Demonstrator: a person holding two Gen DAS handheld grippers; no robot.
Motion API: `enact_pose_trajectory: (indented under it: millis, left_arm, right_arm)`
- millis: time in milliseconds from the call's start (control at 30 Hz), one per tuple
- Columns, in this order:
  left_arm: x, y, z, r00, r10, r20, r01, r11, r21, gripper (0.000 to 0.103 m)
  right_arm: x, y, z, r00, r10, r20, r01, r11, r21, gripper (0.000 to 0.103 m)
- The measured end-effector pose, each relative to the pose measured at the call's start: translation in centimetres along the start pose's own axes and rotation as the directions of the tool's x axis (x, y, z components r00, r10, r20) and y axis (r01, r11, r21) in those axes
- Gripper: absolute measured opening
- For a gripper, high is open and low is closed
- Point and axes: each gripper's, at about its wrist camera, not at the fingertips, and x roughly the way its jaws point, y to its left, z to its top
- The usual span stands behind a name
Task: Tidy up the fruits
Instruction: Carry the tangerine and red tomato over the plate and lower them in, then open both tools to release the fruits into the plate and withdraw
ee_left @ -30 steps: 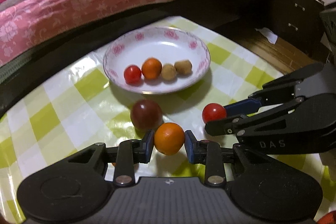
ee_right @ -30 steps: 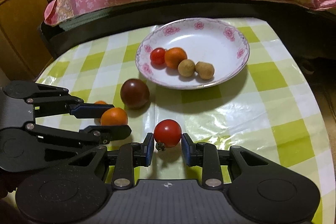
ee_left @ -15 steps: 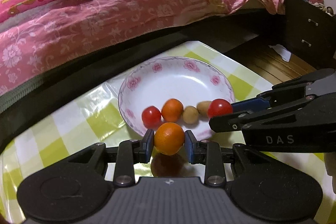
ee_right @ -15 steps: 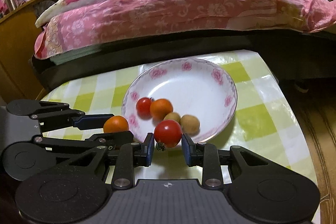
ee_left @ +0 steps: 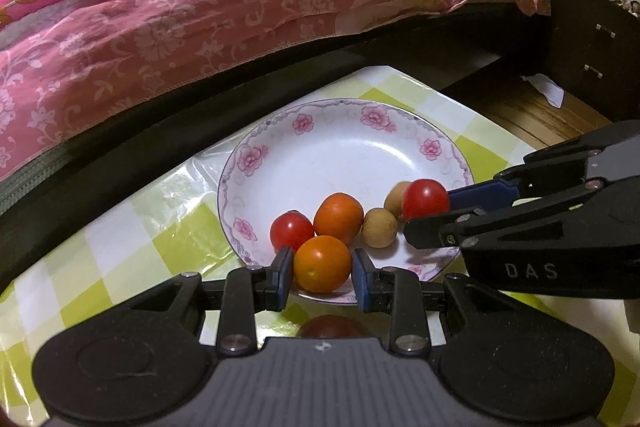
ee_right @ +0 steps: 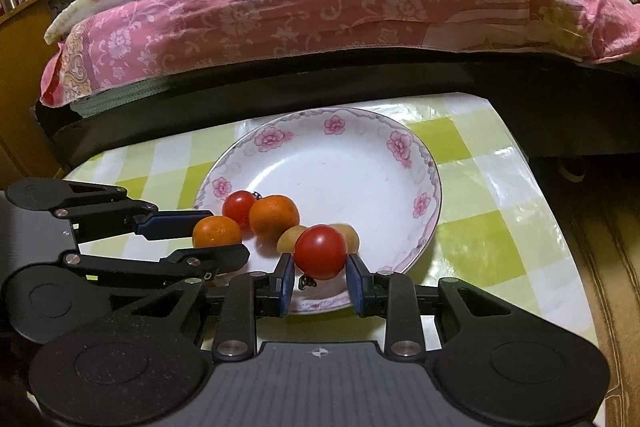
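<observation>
An orange [ee_left: 322,263] sat clamped between the blue pads of the left gripper [ee_left: 322,273], held over the near rim of the plate [ee_left: 440,143]. A tomato [ee_right: 320,251] was pinched likewise in the right gripper [ee_right: 320,277], its stem hanging below, also over the near rim. Both grippers stood partly closed, each on its fruit, side by side and just apart. On the plate lay a second tomato [ee_left: 291,230], a second orange [ee_left: 338,217] and two small tan fruits [ee_left: 379,222]. A dark round fruit [ee_left: 330,327] lay on the checked tablecloth [ee_left: 132,227] under the left gripper.
</observation>
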Motion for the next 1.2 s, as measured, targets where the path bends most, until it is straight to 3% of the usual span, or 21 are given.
enact_pose_trajectory:
  millis: [467,1200]
  left_arm:
    - [0.3,0.1,0.4,1.0,0.011,0.007,-0.01,1.0,-0.013,0.039]
    - [-2.5,-1.3,1.0,0.998,0.026,0.064,-0.028,0.999,0.041,0.042]
  right_arm:
    - [0.8,-0.5,0.5,1.0,-0.016,0.013,0.016,1.0,0.001,0.028]
    - [-2.2,0.5,0.8,0.996,-0.004,0.093,0.002,1.0,0.021,0.034]
